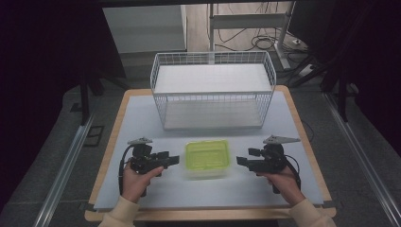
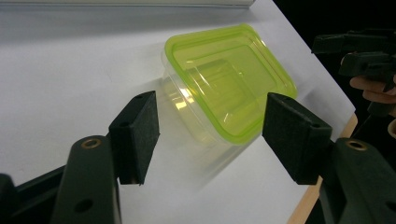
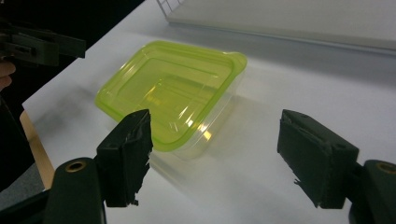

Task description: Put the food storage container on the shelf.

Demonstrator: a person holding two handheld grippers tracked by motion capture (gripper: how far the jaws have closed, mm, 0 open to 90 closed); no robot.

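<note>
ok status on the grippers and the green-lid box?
Left gripper open, right gripper open, one each side of box. Box on table, lid on, untouched. Nothing between jaws and box; wire basket behind.

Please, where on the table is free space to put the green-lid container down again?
Bare table lies left and right of the wire basket, and along the near edge before the container. The middle strip is crowded: the left gripper and right gripper flank the container.
</note>
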